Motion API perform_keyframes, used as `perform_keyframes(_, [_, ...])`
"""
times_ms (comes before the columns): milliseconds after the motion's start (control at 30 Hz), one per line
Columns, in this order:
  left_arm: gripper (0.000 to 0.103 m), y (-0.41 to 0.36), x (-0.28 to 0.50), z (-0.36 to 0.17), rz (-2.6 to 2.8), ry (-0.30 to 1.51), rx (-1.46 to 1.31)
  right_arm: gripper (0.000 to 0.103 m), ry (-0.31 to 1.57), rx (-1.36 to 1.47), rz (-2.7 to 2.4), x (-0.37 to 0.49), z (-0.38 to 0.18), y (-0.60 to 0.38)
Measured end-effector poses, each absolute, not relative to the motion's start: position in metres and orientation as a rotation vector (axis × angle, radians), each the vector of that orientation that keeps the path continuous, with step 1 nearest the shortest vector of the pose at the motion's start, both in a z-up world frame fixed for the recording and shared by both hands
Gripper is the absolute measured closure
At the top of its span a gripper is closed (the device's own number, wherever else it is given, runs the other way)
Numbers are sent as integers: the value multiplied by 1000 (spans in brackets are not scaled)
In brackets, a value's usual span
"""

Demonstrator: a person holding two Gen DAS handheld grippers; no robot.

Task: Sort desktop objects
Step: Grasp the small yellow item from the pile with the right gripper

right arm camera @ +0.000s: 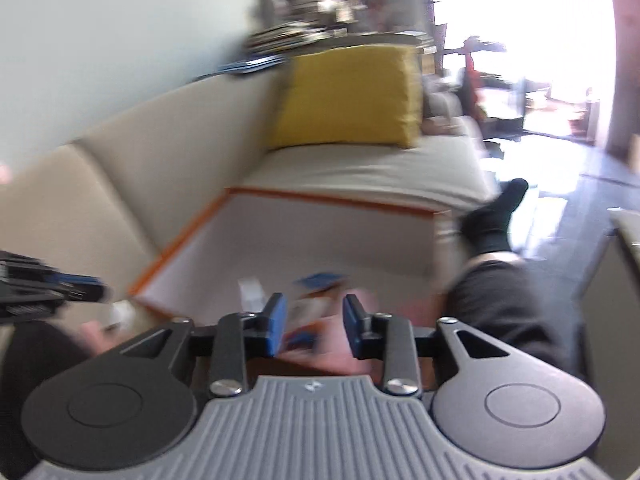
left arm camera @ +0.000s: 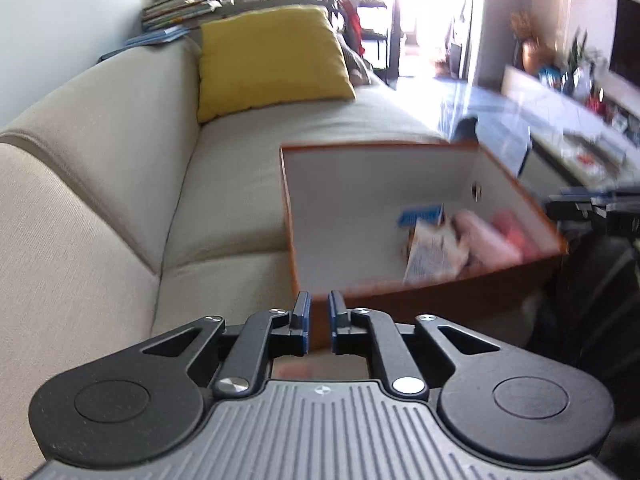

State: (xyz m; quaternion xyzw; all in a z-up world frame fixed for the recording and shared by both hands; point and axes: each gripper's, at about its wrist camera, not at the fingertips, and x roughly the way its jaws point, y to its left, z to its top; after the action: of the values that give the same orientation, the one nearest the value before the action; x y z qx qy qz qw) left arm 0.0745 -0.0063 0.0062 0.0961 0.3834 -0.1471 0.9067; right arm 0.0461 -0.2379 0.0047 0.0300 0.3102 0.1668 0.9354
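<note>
Left wrist view: sharp enough to read the orange box on the beige sofa, open at the top, white inside. Contents sit in its right near corner: a printed paper packet, a blue card behind it, pink rolled items beside. The rest of the box floor is bare. Left tool nearly closed, a narrow gap between the blue pads, nothing between them; it sits just at the box's near left corner. Yellow cushion against the sofa back, books stacked behind.

Right wrist view: heavy motion blur. Same box seen from its other side, contents only smears of blue, white and pink. Right tool spread apart over the box's near edge, empty. Only this view shows a leg in dark trousers and a black sock right of the box. Left tool pokes in at the left edge.
</note>
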Motion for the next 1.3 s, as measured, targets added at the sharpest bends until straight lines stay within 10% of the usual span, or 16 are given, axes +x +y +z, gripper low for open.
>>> perform_keyframes(533, [82,10,48,-44,-256,919,235,62,1022,-203,569,62,-88,-131])
perform_keyframes(1300, [81,0,42,-54,-283,927,201,69,1044,-645,755,45,-111,-160])
